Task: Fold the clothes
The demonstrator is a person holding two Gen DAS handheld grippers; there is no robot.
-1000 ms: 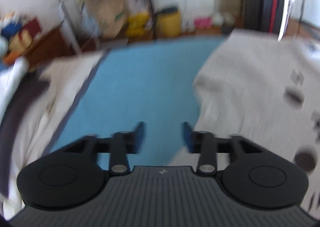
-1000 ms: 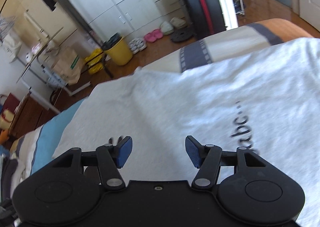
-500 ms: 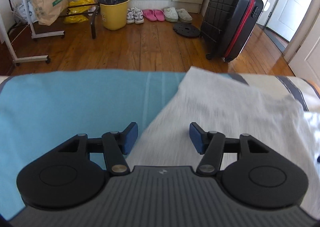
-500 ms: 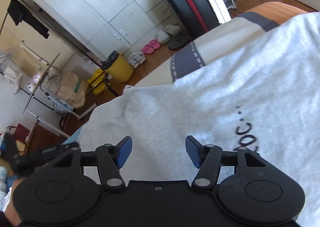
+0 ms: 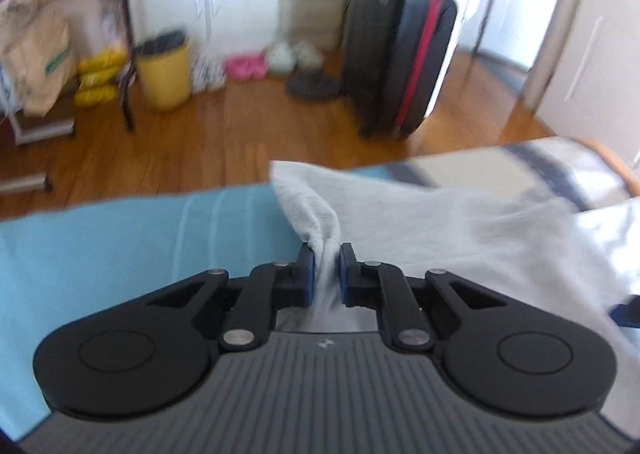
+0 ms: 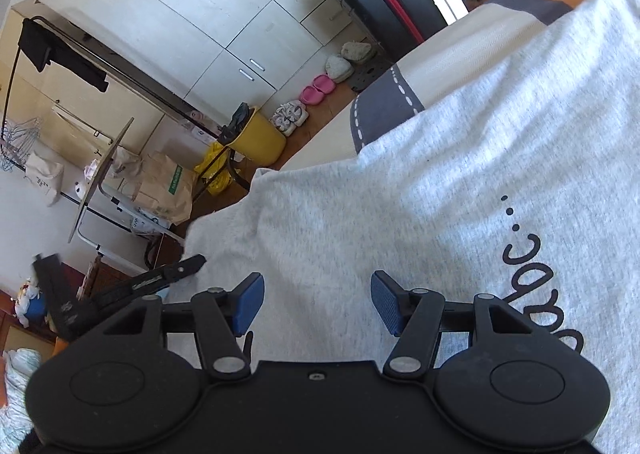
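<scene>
black suitcase [image 5: 400, 53] near yellow bin [image 5: 164, 71], pink slippers [image 5: 246, 67].

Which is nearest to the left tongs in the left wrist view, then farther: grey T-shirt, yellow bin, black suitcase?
1. Grey T-shirt, pinched between the left tongs.
2. Black suitcase, on the floor, right.
3. Yellow bin, left; close to the suitcase's rank.

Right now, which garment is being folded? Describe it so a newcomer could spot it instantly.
Start at the bed with its blue sheet and cream cover. Spread across it lies the light grey T-shirt, one edge pinched and bunched in the left claw, whose jaws have just been closing on it. Black cursive lettering with a trail of dots sets it apart from the plain bedding.
</scene>
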